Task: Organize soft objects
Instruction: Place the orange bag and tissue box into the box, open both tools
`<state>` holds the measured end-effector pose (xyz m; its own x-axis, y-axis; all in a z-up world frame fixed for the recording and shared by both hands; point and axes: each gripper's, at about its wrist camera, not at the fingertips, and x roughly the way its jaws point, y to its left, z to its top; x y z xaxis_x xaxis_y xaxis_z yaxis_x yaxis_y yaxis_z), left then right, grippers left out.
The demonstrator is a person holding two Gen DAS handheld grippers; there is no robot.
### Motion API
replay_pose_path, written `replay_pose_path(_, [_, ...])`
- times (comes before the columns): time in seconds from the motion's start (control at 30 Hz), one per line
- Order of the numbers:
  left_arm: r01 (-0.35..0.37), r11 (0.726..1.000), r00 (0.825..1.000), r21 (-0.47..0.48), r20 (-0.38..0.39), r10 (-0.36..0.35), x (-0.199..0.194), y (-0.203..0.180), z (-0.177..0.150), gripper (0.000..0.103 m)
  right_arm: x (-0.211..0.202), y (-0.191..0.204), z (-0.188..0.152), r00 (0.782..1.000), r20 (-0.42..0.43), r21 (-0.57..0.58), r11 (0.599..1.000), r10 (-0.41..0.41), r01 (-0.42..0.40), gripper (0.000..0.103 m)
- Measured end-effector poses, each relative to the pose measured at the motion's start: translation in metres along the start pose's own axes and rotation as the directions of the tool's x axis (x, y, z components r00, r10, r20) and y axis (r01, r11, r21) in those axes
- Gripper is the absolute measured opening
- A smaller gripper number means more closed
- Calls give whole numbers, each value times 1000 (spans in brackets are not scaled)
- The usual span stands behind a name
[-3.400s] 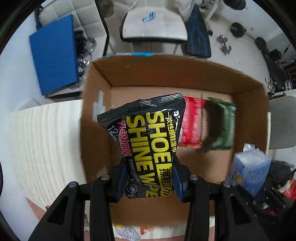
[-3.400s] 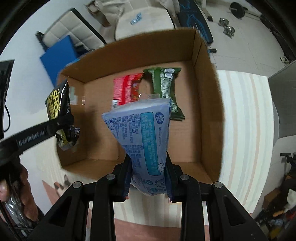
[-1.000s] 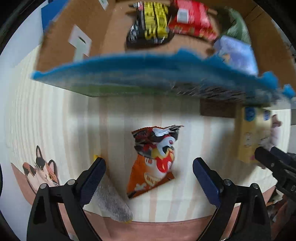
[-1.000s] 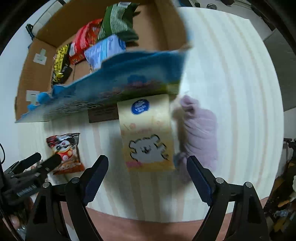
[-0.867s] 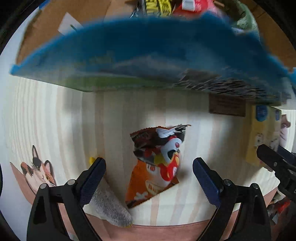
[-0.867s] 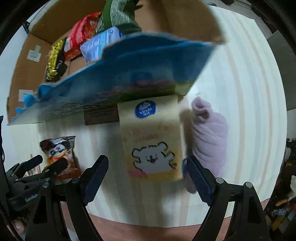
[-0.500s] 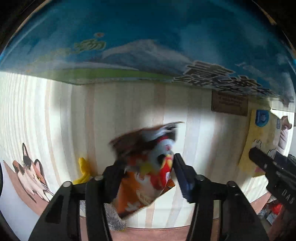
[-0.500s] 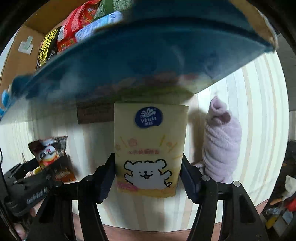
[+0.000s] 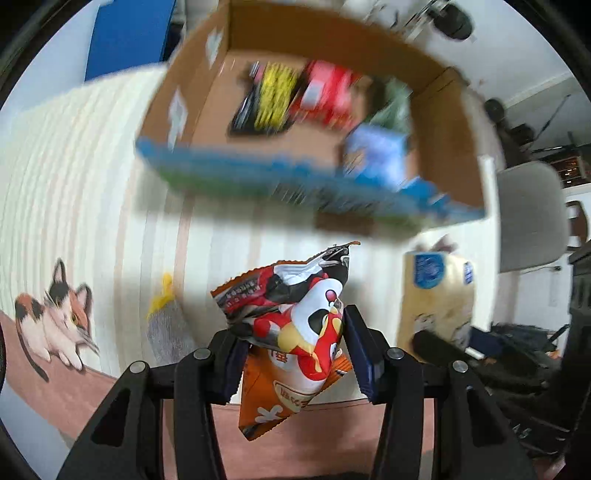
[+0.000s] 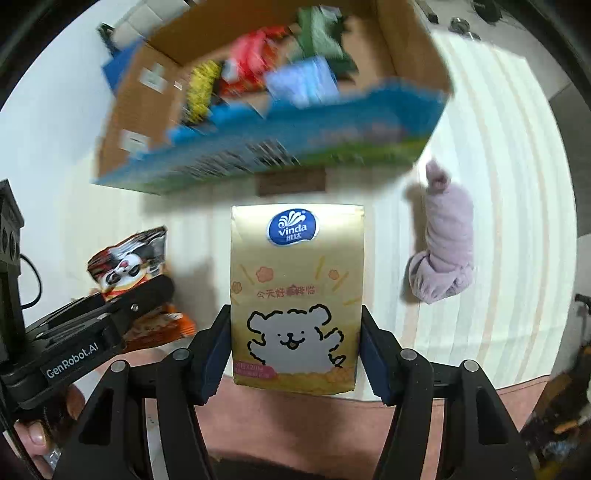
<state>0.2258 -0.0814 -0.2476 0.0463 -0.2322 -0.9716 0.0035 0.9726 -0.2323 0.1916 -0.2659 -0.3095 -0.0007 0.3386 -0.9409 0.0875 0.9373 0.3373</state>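
My left gripper [image 9: 293,350] is shut on an orange snack bag with a panda [image 9: 291,332] and holds it above the table; it also shows in the right wrist view [image 10: 127,264]. My right gripper [image 10: 293,354] is shut on a yellow Vinda tissue pack [image 10: 295,295], also seen in the left wrist view [image 9: 436,295]. Ahead stands an open cardboard box [image 9: 443,122] with a blue printed front [image 10: 280,151]. Inside it lie a black-yellow wipes pack [image 9: 269,99], a red pack [image 9: 325,92], a green pack [image 10: 317,33] and a light blue pack [image 10: 303,81].
A rolled lilac sock [image 10: 447,236] lies on the striped table to the right. A grey sock with a yellow toe [image 9: 166,321] lies to the left, near a cat picture [image 9: 55,314] on the mat. A grey chair [image 9: 528,214] stands to the right.
Both grippers closed on their items and have lifted them off the table. The box now looks farther away and blurred, so both views are moving.
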Motion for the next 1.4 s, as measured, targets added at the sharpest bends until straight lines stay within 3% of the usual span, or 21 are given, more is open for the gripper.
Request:
replay_pose_path(0.1, [28,999,998,29,53,-29,-35,-7,28,46,-41,3,9,998,54,-14,999,31,-30,65])
replay_pose_path(0.23, [13,998,996,60,90,-19,-56,-10,65,46,-90,24,33,990,127,-47,997,67,-61,65])
replay_pose_path(0.4, [-42,997,995,71,94,35,-54,-3,118,46,-106,51,80,983,176,-71,996,58,-46,65])
replay_pose_path(0.63, [-28,1000,999,2,-38,28,-5,30,184,46,-62,72,146,992,121,-47,999,33,-27,65])
replay_pose_path(0.8, [-44,999,990,-19,-137,41,26,45,203,46,-15,81,180,999,48,-33,999,8,-7,65])
replay_pose_path(1.0, [-47,999,969,-9,-245,43,63,55,209,49,23,83,200,1000,-14,-14,1000,2,-3,65])
replay_pose_path(1.13, [-97,994,938,45,-330,106,85,54,202,49,40,83,206,999,-43,-16,1000,-17,16,67])
replay_pose_path(1.23, [-84,996,941,38,-327,92,88,58,201,58,51,81,208,996,-88,-27,999,-32,30,69])
replay_pose_path(1.3, [-63,998,948,23,-311,67,84,61,201,76,54,78,210,995,-95,-23,999,-37,35,77])
replay_pose_path(1.4, [-69,997,959,33,-275,75,76,62,200,81,52,74,212,994,-94,-17,999,-50,48,78])
